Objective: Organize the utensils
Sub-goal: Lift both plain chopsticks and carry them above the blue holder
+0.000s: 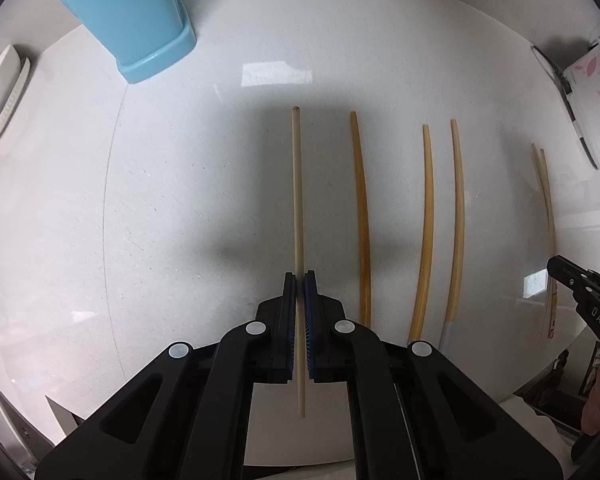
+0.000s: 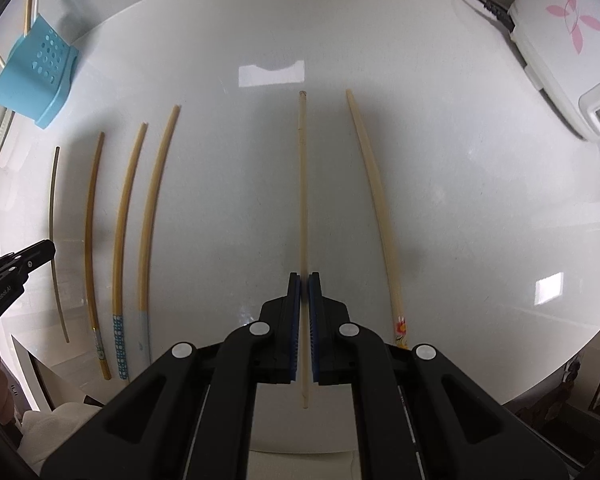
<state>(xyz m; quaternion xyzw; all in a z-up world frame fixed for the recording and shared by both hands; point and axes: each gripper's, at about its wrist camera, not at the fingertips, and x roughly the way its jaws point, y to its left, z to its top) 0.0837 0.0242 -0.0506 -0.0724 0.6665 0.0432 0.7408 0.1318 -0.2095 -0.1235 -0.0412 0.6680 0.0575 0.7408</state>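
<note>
Bamboo chopsticks, one pinched in each closed gripper: left gripper [image 1: 300,280], right gripper [image 2: 304,280]. Gripped near one end, either chopstick [image 1: 297,200] could pivot and slip out before reaching the blue holder [image 1: 136,20].

I pinch one pale chopstick [image 1: 298,200] in my left claw [image 1: 299,280] and another [image 2: 302,200] in my right claw [image 2: 304,280]. Right of the blue holder [image 2: 36,76], four yellowish chopsticks and one flower-ended chopstick [image 2: 376,208] lie parallel.
</note>
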